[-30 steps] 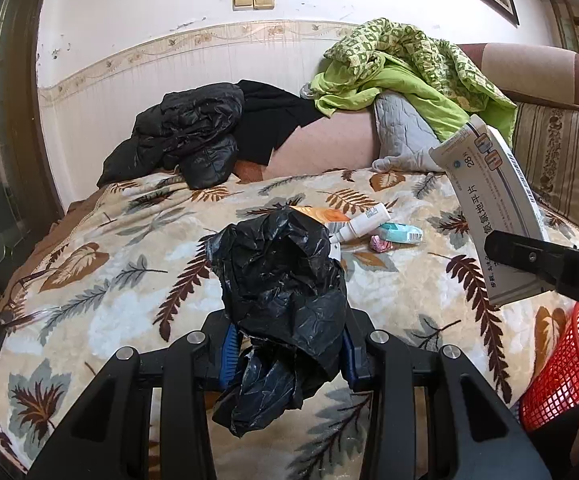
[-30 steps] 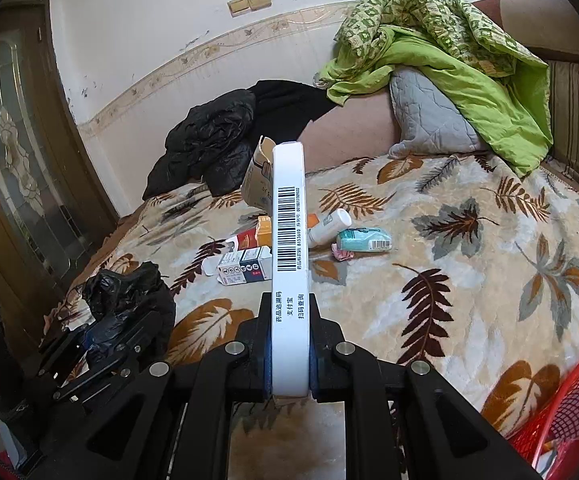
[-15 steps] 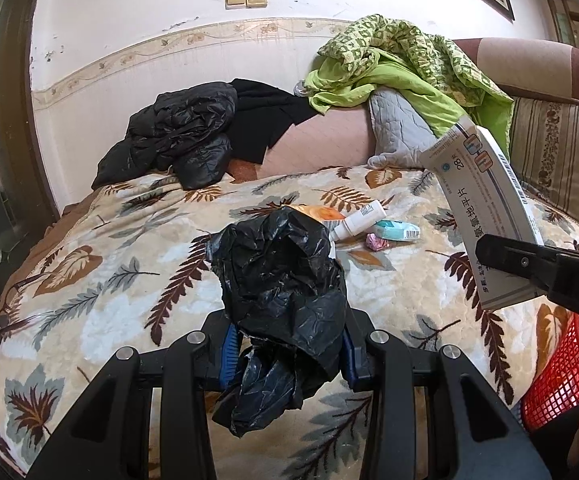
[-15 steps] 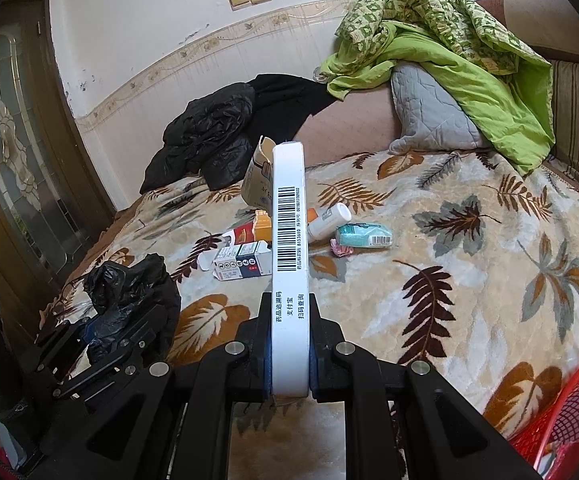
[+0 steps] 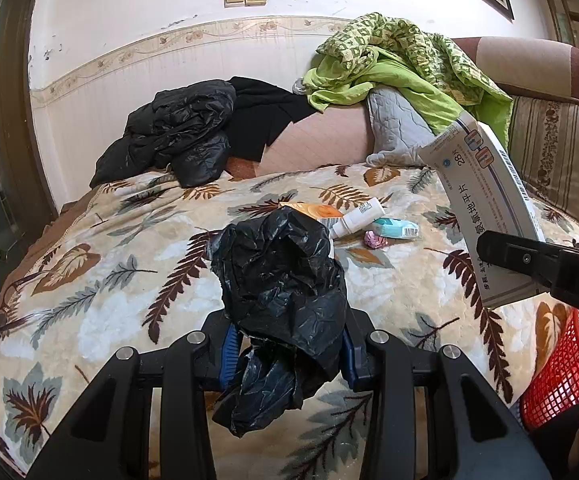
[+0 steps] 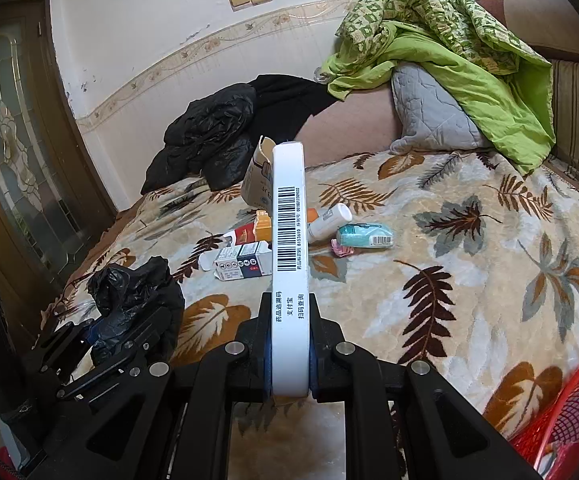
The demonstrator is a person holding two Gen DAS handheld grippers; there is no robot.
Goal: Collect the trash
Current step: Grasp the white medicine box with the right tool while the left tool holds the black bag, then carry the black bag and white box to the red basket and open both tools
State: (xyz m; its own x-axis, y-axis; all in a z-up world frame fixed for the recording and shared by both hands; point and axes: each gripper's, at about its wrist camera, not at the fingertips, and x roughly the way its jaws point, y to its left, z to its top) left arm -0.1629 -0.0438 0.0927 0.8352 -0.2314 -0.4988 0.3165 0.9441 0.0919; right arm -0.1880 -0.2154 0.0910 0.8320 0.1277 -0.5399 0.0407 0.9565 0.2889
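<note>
My left gripper (image 5: 285,354) is shut on a crumpled black trash bag (image 5: 281,280), held above the bed's near edge; it also shows in the right wrist view (image 6: 133,292). My right gripper (image 6: 289,354) is shut on a flat white medicine box (image 6: 289,248), held edge-up; the box shows at the right of the left wrist view (image 5: 485,208). On the leaf-print bedspread (image 6: 469,264) lie a white tube (image 6: 329,222), a teal packet (image 6: 365,236), a pink wrapper (image 6: 341,249), an orange box (image 6: 263,226) and a white carton (image 6: 241,264).
A red mesh basket (image 6: 569,412) stands at the bed's near right corner, also in the left wrist view (image 5: 561,368). Black jackets (image 5: 181,136), a green blanket (image 5: 401,60) and a grey pillow (image 5: 397,128) lie at the back. A wooden glass door (image 6: 13,152) is left.
Both grippers keep their holds. The views have shifted slightly; the bed and the litter sit a little lower in the left wrist view.
</note>
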